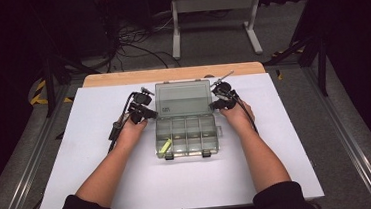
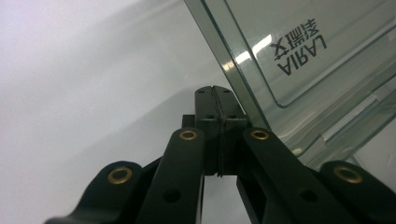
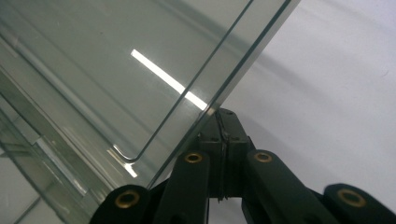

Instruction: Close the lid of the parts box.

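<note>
My right gripper (image 3: 223, 122) has its black jaws pressed flat together, their tips against the edge of the clear plastic lid (image 3: 116, 70), above the white table surface (image 3: 336, 93).

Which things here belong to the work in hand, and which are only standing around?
Belong to the work:
- clear organiser box, its lid open
- left gripper, shut, beside the lid's left edge
- right gripper, shut, beside the lid's right edge
- yellow piece in a front compartment

Standing around:
- white frame behind the table
- cables on the floor
</note>
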A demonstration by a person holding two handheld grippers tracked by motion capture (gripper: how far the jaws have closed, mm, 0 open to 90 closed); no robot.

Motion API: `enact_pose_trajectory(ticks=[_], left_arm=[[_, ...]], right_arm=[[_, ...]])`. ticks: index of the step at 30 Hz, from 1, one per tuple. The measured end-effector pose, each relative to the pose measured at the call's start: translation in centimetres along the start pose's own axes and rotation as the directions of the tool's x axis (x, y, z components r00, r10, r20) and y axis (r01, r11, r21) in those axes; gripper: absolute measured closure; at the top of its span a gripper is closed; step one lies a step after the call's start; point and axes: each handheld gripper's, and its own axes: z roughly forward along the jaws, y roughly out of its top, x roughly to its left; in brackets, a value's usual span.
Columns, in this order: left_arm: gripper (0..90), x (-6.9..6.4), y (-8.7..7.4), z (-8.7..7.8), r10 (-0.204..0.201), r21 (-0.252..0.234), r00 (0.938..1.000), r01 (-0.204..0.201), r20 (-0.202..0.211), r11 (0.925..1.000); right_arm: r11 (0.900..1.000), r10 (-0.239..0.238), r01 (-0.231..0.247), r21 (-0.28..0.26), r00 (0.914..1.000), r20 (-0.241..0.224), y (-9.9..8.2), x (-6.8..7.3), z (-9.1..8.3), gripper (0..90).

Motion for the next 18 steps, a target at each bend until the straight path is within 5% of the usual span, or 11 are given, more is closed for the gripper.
enact_pose_trajectory(ticks=[18], left_arm=[[89.5,0.0,0.1,-1.0,-0.004,-0.062,0.9999,0.003,-0.012,0.9981]], right_arm=[[0.9966,-0.020,0.020,-0.080,0.9997,0.011,0.3,0.2,-1.3,90.0]])
